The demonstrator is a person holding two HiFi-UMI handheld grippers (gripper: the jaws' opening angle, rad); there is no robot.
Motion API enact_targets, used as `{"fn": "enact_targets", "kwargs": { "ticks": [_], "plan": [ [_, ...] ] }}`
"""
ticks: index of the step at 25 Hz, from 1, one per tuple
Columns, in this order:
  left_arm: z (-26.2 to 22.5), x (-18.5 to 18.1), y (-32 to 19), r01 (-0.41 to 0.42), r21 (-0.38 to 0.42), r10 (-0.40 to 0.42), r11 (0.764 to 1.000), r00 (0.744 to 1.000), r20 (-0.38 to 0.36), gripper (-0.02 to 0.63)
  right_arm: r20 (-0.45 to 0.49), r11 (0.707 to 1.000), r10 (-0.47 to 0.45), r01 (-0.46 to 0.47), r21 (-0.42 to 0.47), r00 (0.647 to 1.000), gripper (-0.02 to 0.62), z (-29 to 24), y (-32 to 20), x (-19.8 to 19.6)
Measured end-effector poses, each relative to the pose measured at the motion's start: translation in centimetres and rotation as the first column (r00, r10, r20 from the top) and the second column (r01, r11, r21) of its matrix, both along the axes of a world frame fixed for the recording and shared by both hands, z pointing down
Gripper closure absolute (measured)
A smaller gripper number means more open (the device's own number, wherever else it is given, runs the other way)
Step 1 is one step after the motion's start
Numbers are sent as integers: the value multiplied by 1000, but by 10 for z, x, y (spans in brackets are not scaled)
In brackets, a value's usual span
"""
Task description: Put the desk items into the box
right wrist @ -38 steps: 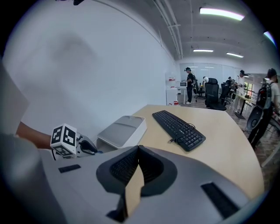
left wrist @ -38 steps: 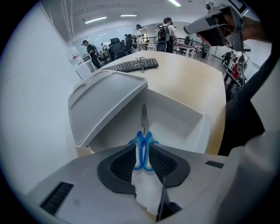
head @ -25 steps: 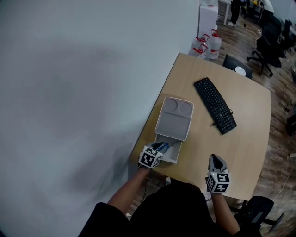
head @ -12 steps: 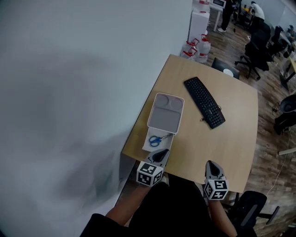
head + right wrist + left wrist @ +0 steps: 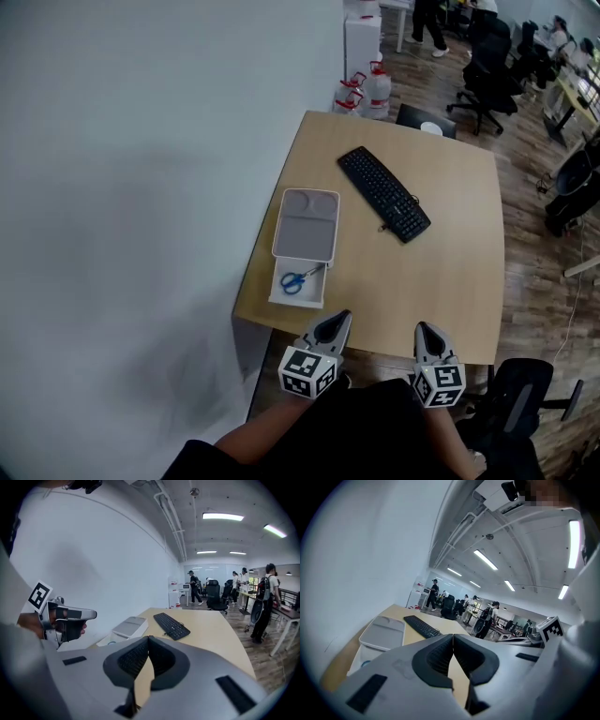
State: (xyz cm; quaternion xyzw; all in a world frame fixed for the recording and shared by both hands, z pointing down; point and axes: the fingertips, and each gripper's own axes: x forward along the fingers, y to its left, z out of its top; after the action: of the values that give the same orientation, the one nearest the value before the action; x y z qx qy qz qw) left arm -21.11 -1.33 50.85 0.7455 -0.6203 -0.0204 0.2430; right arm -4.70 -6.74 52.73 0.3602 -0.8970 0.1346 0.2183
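Head view puts both tools closest to you, held level with the near edge of the desk [image 5: 441, 272] and pointing away from your body. Your left gripper [image 5: 339, 321] has its jaws pressed together; they have just been closing, and the left gripper view shows nothing between them. Your right gripper [image 5: 422, 331] sits beside it, a little apart, and its own view shows its pads meeting too, with nothing caught in them. Neither tool touches anything on the desk.

Beyond the left gripper, near the desk's left edge by the wall, stands the white box [image 5: 281, 298]. Its near half is uncovered, and the blue scissors [image 5: 300, 277] lie inside on the bottom. A grey lid [image 5: 306, 230] with two round hollows covers the far half of the box.

Farther out, toward the middle of the desk, a black keyboard [image 5: 383, 193] lies at a slant, well apart from the box. Past the far edge of the desk you see water bottles [image 5: 375, 86] on the wooden floor, and black office chairs [image 5: 487, 75] beyond them.
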Motion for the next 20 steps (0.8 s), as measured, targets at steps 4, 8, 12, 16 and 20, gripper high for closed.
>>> {"fn": "enact_targets", "kwargs": {
  "ticks": [4,8,12,16,20],
  "plan": [
    [-23,47,-19,-55,41,53,998,997,52,589,54,997,61,-63,45,997,536,-27,-7,42],
    [-50,110,-34,-100,88,89,991,989,119,591,91,988,112,-120,93,990,537,-56,-14,100],
    [-63,175,-27,-136,104,116,985,978,174,589,114,979,147,-162,127,982,535,-78,-5,160],
    [-62,223,-21,-113,114,92,987,981,173,589,122,971,157,-176,160,980,535,-87,4,208],
    [-65,257,-6,-96,121,70,988,977,201,590,130,971,140,-161,174,982,535,-92,17,240]
  ]
}}
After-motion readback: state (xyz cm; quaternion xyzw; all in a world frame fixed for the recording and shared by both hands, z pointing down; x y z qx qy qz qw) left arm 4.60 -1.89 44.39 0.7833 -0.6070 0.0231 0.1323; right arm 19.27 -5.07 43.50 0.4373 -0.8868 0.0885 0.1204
